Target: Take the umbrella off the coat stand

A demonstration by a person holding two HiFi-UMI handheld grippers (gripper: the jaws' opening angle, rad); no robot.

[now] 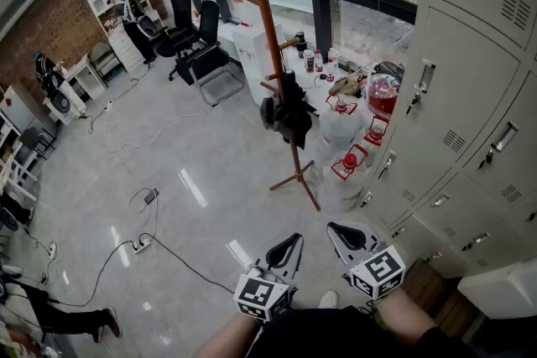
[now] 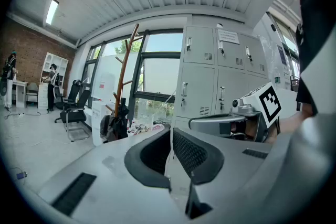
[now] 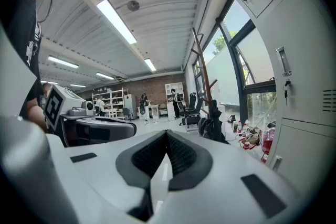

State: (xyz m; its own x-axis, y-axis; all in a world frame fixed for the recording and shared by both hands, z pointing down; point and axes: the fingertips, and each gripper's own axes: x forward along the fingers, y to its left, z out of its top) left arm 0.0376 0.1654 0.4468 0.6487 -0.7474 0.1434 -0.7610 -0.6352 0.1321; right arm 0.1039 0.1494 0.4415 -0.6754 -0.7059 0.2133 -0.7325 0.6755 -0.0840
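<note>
My left claw [image 1: 288, 249] and right claw [image 1: 346, 237] are clenched, empty. The folded umbrella [image 1: 291, 109] on the coat stand [image 1: 265, 8] looks light and floppy; I'd grip its stiffer top.

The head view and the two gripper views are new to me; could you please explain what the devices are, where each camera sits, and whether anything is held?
No robot: a person holds a two-jaw gripper in each hand. The head view looks down from the person's head at the left gripper and right gripper. Each gripper view comes from a camera riding on that gripper, looking along its jaws. Both are shut and empty. Across the floor stands the coat stand with the dark umbrella hanging on it.
</note>
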